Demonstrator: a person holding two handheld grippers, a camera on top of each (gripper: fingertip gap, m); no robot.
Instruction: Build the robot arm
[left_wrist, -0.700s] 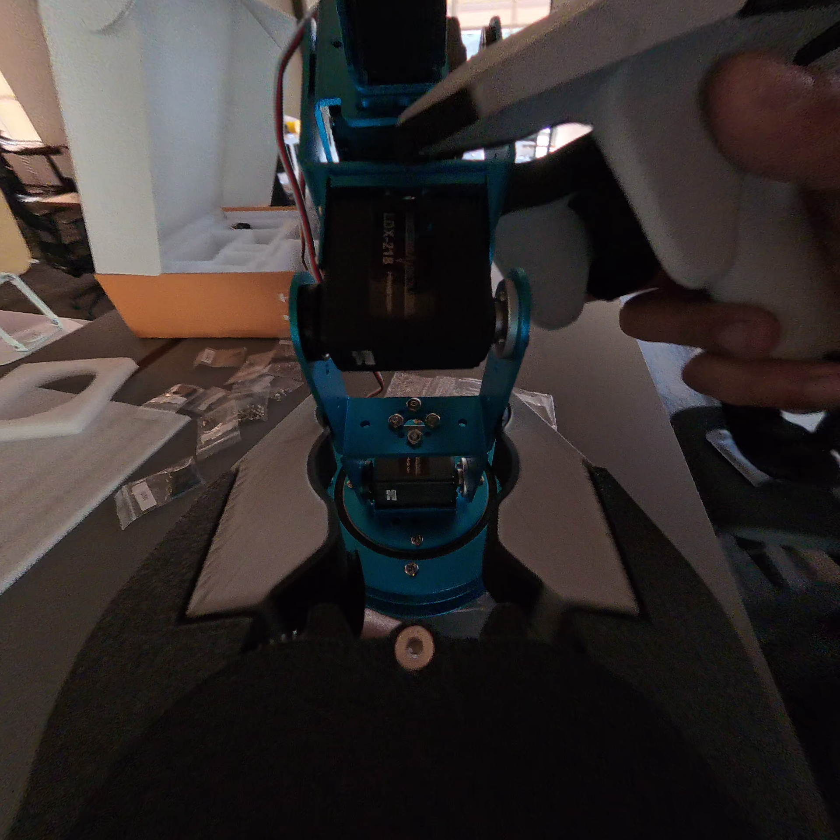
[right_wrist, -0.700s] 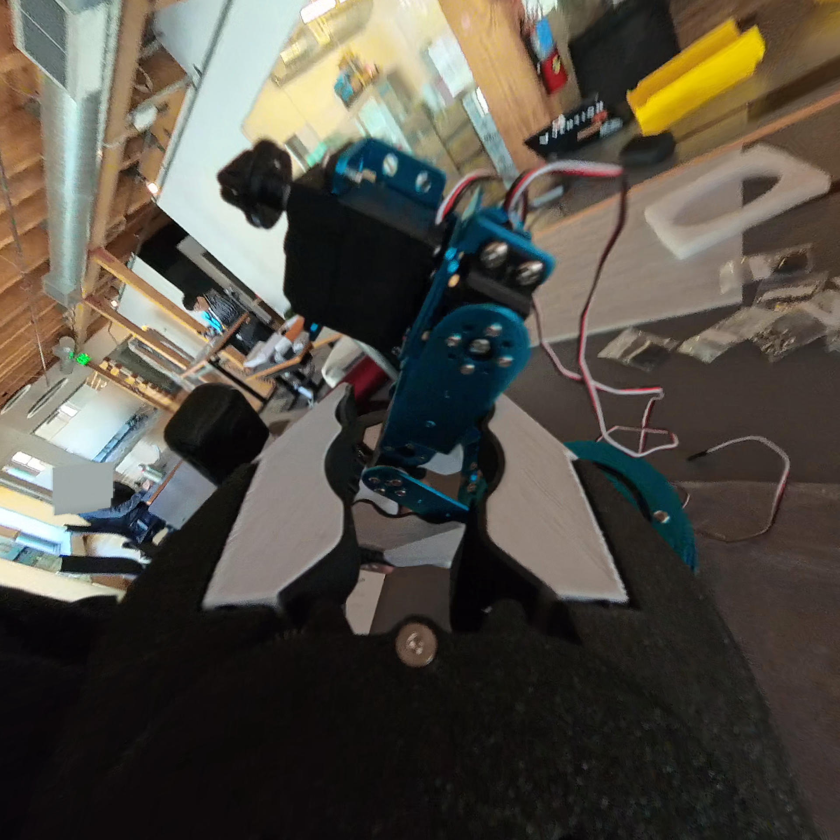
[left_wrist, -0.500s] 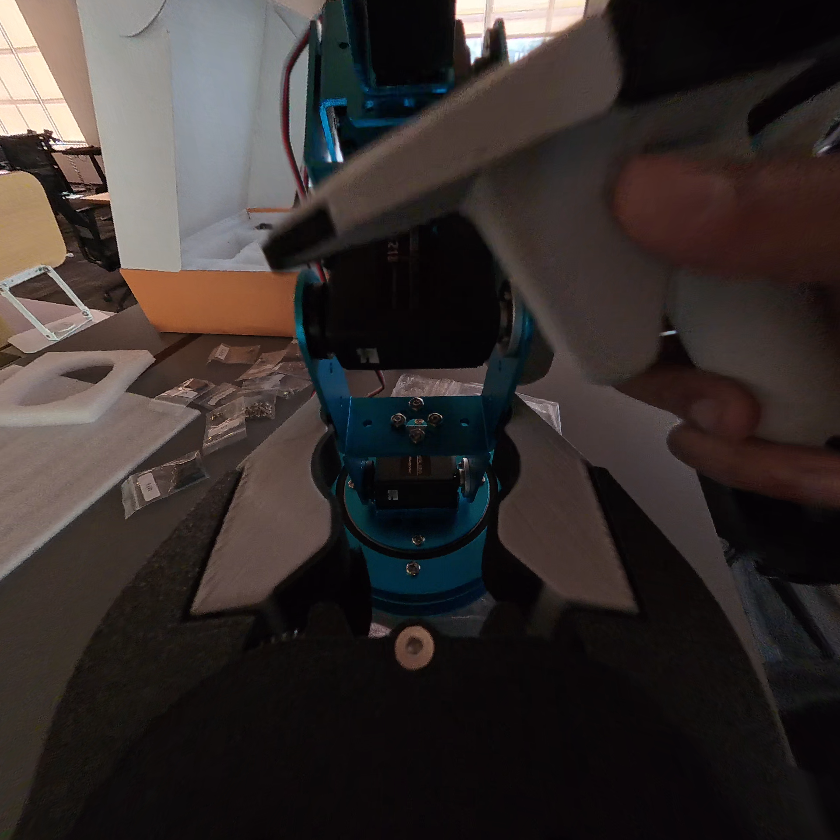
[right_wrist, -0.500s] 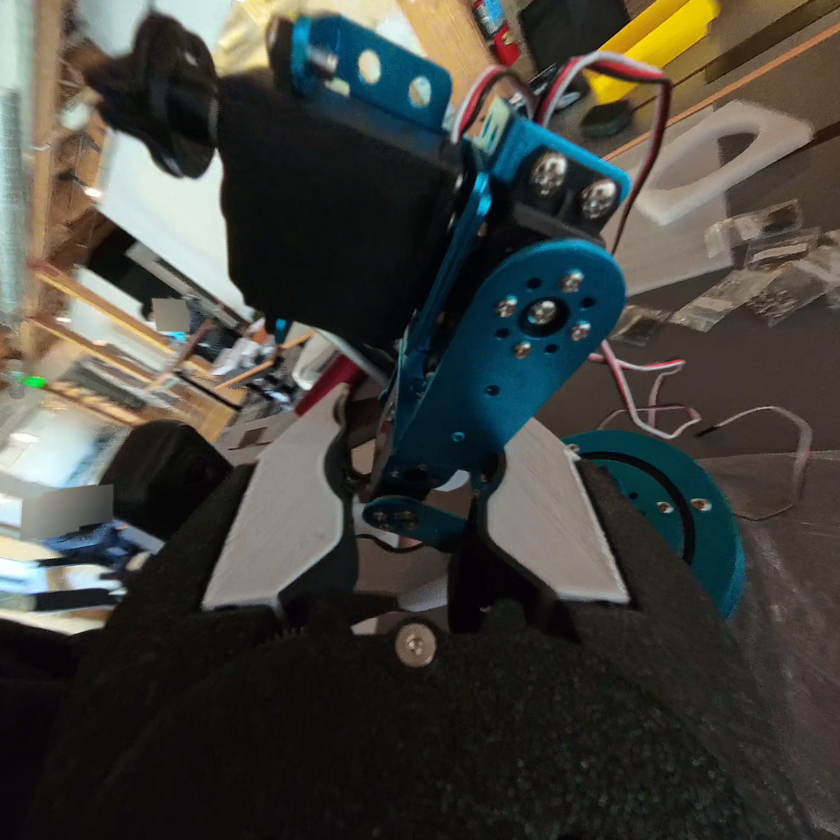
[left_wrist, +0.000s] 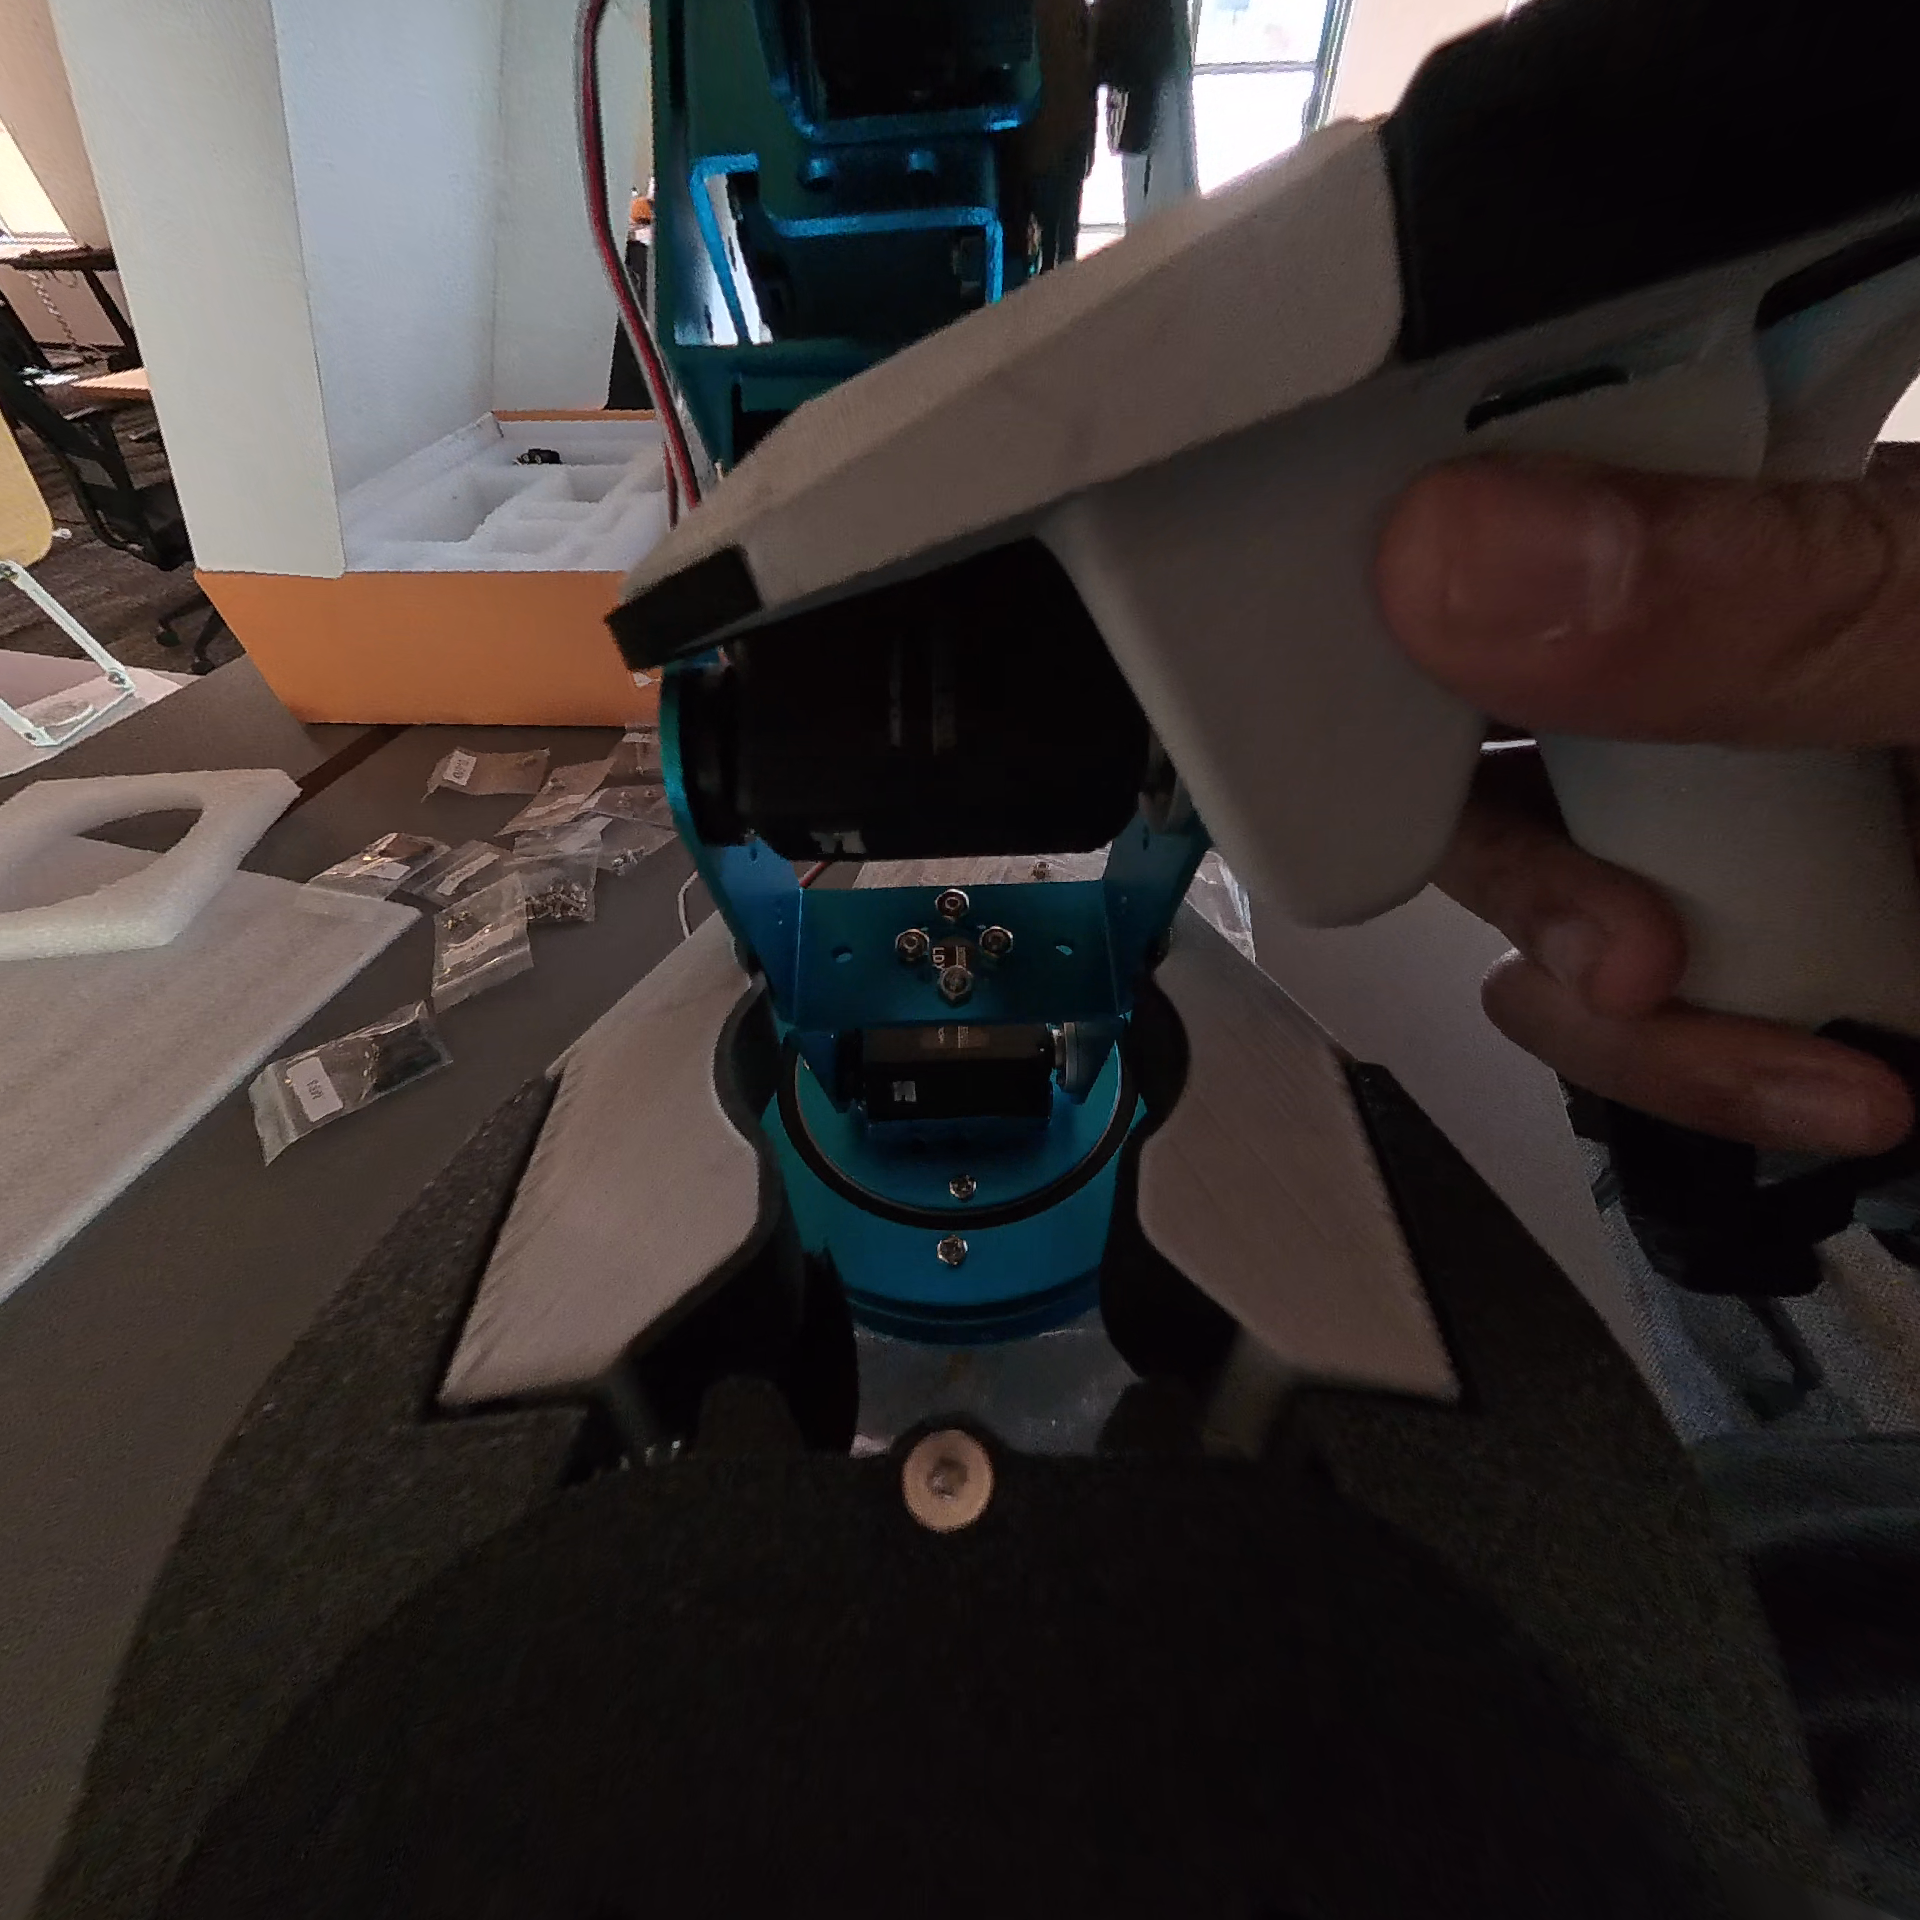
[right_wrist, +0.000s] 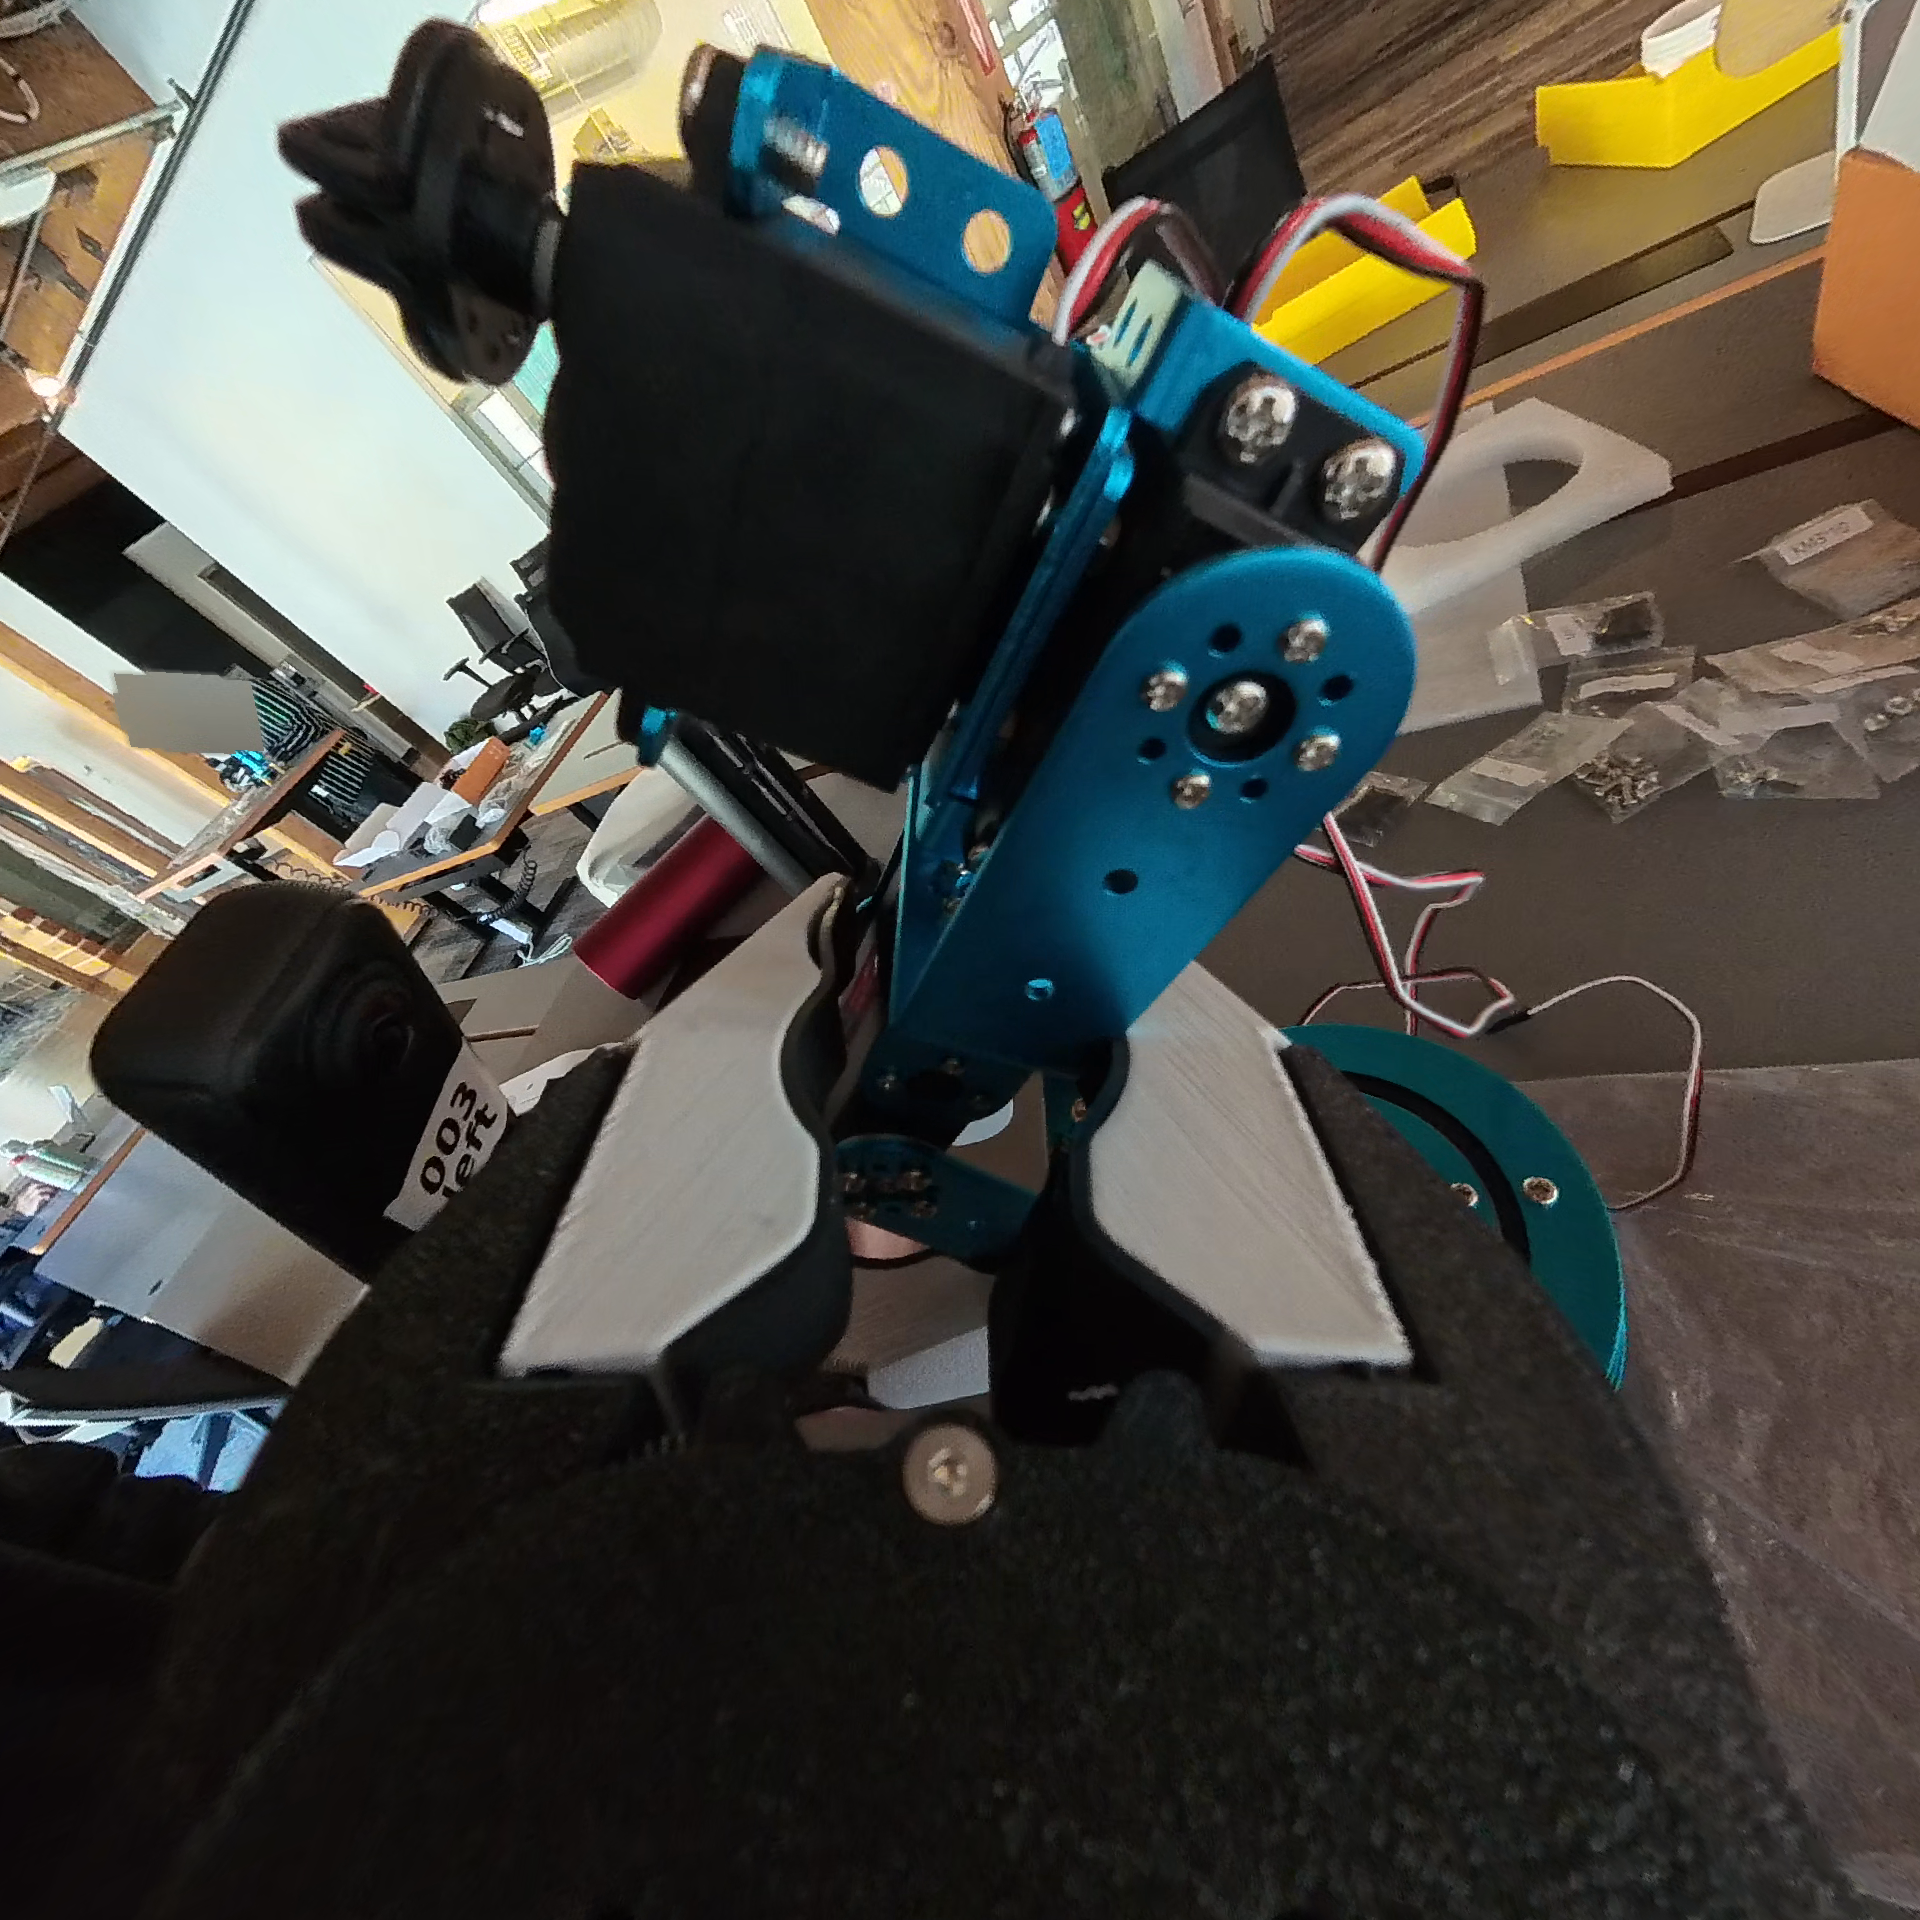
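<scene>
Anodised-blue robot arm (left_wrist: 951, 1195) between both jaws

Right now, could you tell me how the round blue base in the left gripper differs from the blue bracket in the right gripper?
The round blue base is a low cylinder standing on the grey table; the blue bracket is a flat, round-ended plate raised above it, tilted.

The left gripper clasps the base at table level; the right gripper pinches the bracket's lower end.

The bracket carries a black servo up top; the base holds a smaller one inside.

Both are blue anodised metal with small screws.
</scene>
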